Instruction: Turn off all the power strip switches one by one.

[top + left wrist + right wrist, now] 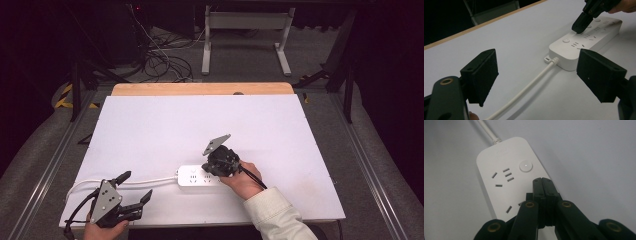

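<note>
A white power strip point(199, 176) lies on the white table point(200, 125), its cord point(125, 181) trailing left. My right gripper point(542, 180) is shut with nothing between the jaws; its tips hover just over the strip point(499, 165), a little short of the round button point(526, 166). The same gripper point(580, 26) points down at the strip point(586, 42) in the left gripper view. My left gripper point(135, 187) rests near the table's front left edge, open, its pads point(484, 75) wide apart with the cord point(529, 87) running on the table between them.
A wooden strip point(200, 88) edges the table's far side. Beyond it stand a white frame point(245, 35) and tangled cables point(160, 55) on the floor. Metal rails point(370, 165) run along both sides of the table.
</note>
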